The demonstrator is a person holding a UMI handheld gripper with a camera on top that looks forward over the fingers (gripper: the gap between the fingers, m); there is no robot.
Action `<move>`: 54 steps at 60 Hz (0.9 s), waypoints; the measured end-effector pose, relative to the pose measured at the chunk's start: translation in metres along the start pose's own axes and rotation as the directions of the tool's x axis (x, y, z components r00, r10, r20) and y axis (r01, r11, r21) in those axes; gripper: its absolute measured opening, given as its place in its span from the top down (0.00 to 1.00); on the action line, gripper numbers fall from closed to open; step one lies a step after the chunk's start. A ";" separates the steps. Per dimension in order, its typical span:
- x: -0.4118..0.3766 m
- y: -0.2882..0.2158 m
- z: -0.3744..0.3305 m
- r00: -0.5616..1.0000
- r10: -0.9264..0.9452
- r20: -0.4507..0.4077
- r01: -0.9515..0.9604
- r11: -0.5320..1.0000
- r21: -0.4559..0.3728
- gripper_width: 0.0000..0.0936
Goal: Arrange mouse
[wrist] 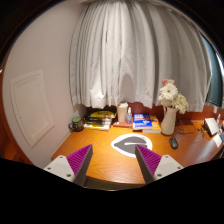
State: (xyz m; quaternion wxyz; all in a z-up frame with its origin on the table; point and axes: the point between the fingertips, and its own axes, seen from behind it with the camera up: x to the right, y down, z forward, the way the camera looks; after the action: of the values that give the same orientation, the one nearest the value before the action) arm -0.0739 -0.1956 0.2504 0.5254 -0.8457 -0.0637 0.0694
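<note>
Landmark: the mouse pad (132, 144), a dark patch with a white ring, lying flat on the orange-brown desk (100, 152) just ahead of the fingers.

Left of the pad, well apart: a small dark round container (76, 123) at the desk's back edge. Next to it a stack of books (98, 121), behind-left of the pad. Straight behind the pad, a pale upright carton or tissue pack (123, 113); can't tell which. Behind-right, more flat books (143, 123). Right of the pad, a vase of white flowers (169, 110).

The mouse (174, 142): small dark oval on the desk, right of the pad, just in front of the vase, not on the pad.

Gripper (113, 160): jaws spread wide, holding nothing, purple pads (80, 159) facing each other, the pad's near edge between them. White curtains (125, 55) fill the background.

Judgement: step in hand is reaching for the mouse, task barely started. To do it well: swing right past the pad, come in low, straddle the mouse across its narrow sides, keep clear of the vase just behind it, which looks tippy. Close gently, then set it down on the pad.
</note>
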 end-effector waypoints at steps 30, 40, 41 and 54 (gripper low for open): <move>0.233 0.197 0.050 0.971 -0.012 -0.238 -0.053 0.963 -0.266 0.07; 0.323 0.198 0.101 0.955 -0.009 -0.298 -0.079 0.956 -0.282 0.07; 0.330 0.196 0.108 0.954 -0.009 -0.300 -0.079 0.956 -0.281 0.07; 0.389 0.162 0.206 0.964 0.000 -0.266 -0.077 0.957 -0.281 0.07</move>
State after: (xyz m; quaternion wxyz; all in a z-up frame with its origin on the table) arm 0.2756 -0.0154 -0.0053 0.3987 -0.9159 0.0138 -0.0434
